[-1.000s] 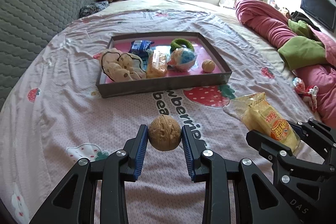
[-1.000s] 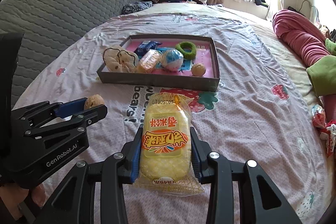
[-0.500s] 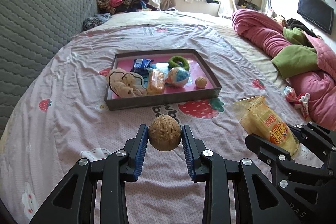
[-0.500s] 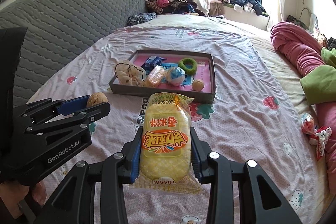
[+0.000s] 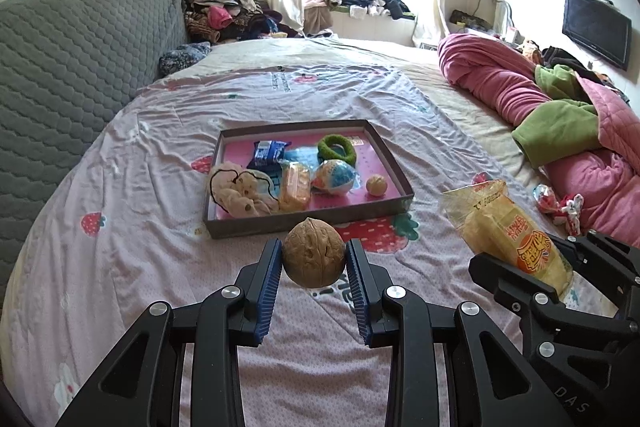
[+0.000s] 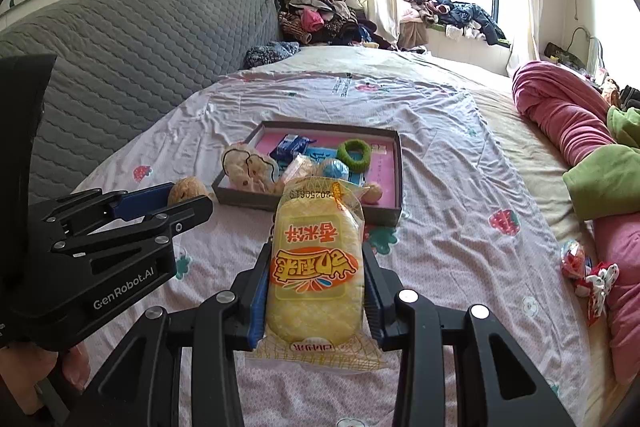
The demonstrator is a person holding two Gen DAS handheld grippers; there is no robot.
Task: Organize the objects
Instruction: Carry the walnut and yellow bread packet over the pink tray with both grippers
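A brown walnut (image 5: 314, 252) sits pinched between the blue pads of my left gripper (image 5: 314, 259), held above the bedsheet. My right gripper (image 6: 316, 263) is shut on a yellow snack packet (image 6: 316, 267); the same packet (image 5: 508, 231) shows at the right of the left wrist view. Ahead on the bed lies a shallow grey box (image 5: 396, 163) with a pink floor. It holds a plush toy (image 5: 240, 193), a blue packet (image 5: 267, 151), a green ring (image 5: 337, 148), a small ball (image 5: 334, 177), another snack packet (image 5: 295, 186) and a second walnut (image 5: 376, 184).
A grey quilted headboard (image 5: 60, 75) runs along the left. Rolled pink and green bedding (image 5: 560, 123) lies at the right, with small wrapped items (image 5: 560, 205) beside it. Piled clothes (image 5: 224, 15) lie at the far end near the window.
Both grippers have risen with their loads still held; the box and the bed now sit lower and smaller in both views, with more of the room showing.
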